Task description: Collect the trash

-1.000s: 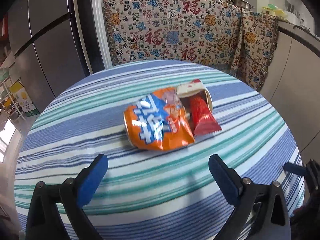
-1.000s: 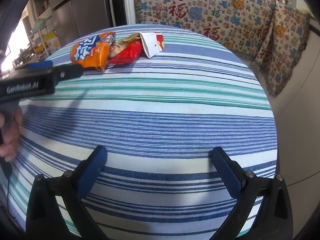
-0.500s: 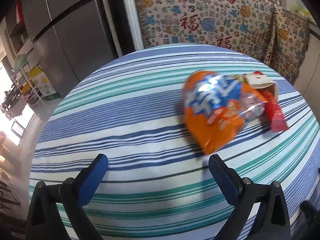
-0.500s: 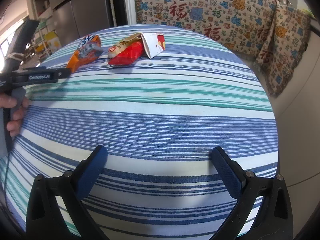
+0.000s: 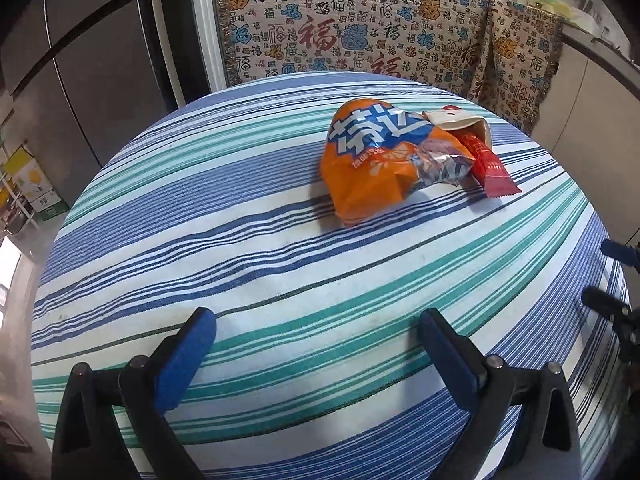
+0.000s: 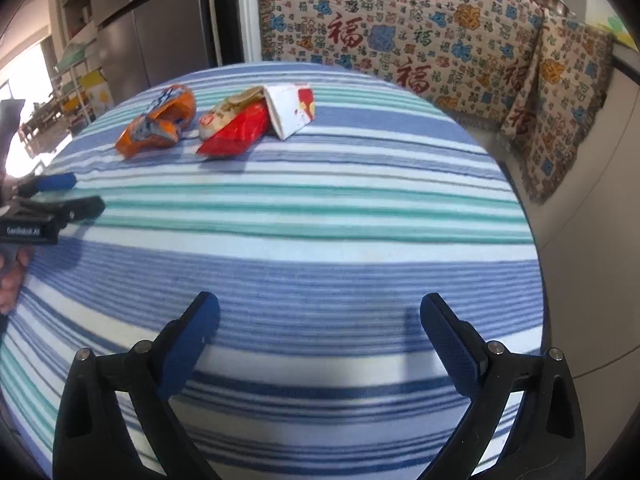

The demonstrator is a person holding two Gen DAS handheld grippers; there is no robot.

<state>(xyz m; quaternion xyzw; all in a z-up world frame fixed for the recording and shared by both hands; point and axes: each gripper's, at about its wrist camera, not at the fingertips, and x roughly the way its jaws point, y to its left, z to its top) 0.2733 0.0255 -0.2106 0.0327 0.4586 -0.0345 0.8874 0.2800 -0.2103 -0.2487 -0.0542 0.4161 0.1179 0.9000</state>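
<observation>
An orange snack bag (image 5: pixel 380 160) (image 6: pixel 158 126) lies on the far part of the round striped table (image 5: pixel 240 280). Just right of it are a red wrapper (image 5: pixel 490 168) (image 6: pixel 236 130) and a tipped white paper cup (image 5: pixel 460 120) (image 6: pixel 290 110). My left gripper (image 5: pixel 316 320) is open and empty, well short of the bag. It shows at the left edge of the right wrist view as well. My right gripper (image 6: pixel 320 304) hovers over the near stripes, far from the trash. Its jaws are closing slightly with nothing between them.
A patterned cloth (image 5: pixel 360 32) hangs over a counter behind the table, with pots on top. A grey fridge (image 5: pixel 80 80) stands at the back left. A hand (image 6: pixel 10 280) holds the left gripper. The table's right edge (image 6: pixel 532 240) drops to the floor.
My left gripper has drawn back and to the left, away from the orange bag. The bag has turned and now lies a little apart from the red wrapper. The right gripper's view has barely shifted.
</observation>
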